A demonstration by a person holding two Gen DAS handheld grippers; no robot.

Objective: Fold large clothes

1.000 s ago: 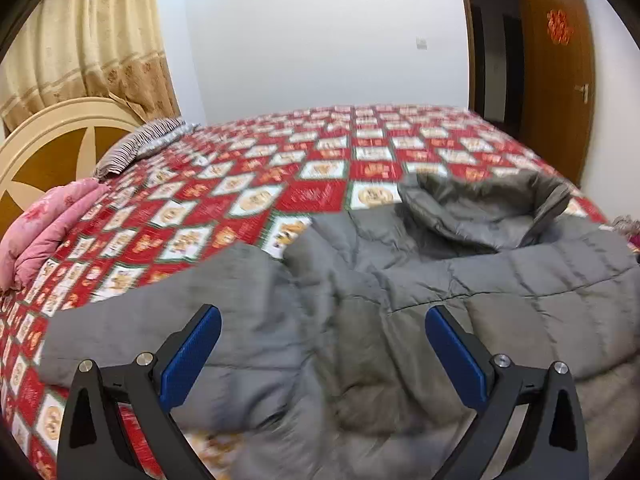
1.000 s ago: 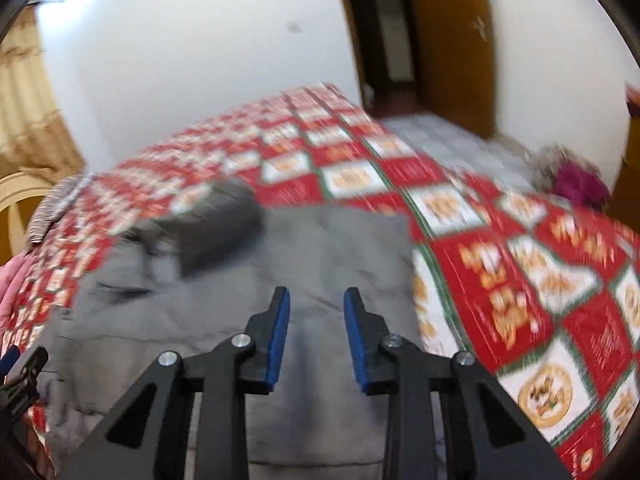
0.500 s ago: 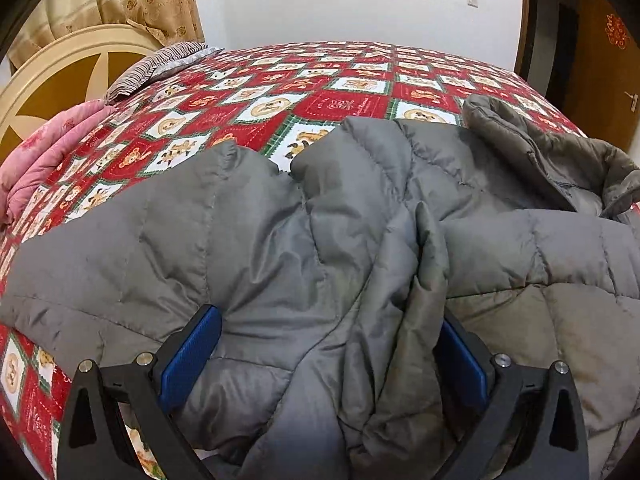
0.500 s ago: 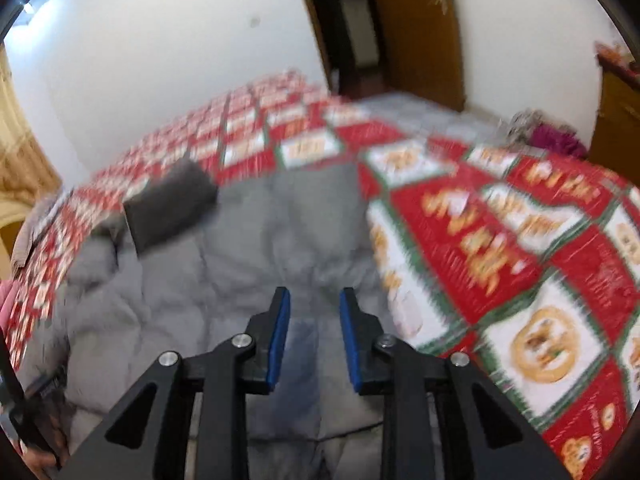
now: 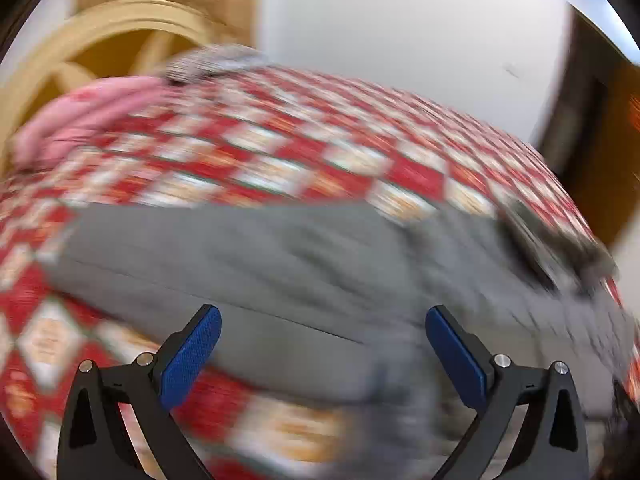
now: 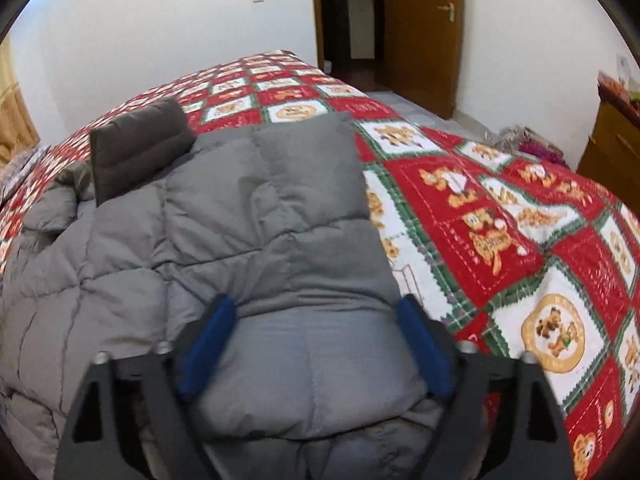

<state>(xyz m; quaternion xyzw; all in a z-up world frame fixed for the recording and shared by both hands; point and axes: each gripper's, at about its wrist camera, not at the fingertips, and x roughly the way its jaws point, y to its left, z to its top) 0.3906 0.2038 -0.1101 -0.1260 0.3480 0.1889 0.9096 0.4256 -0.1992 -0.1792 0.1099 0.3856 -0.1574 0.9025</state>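
A large grey puffer jacket (image 6: 224,232) lies spread on a bed with a red, white and green patterned cover (image 6: 500,216). Its dark hood (image 6: 140,148) points to the far side. One sleeve (image 6: 320,184) stretches away from my right gripper (image 6: 320,344), which is open with its blue pads on either side of the sleeve's near end. The left wrist view is blurred by motion. There my left gripper (image 5: 324,348) is open and empty above the jacket's other sleeve (image 5: 240,272).
A pink quilt (image 5: 84,116) and a striped pillow (image 5: 212,60) lie by the cream headboard (image 5: 80,52). A brown door (image 6: 420,28) stands beyond the bed. A wooden cabinet (image 6: 612,148) and a purple bundle (image 6: 536,148) are to the right on the floor.
My right gripper has opened wide from nearly shut and now straddles the sleeve end. My left gripper has swung left and pulled back from the jacket, staying open.
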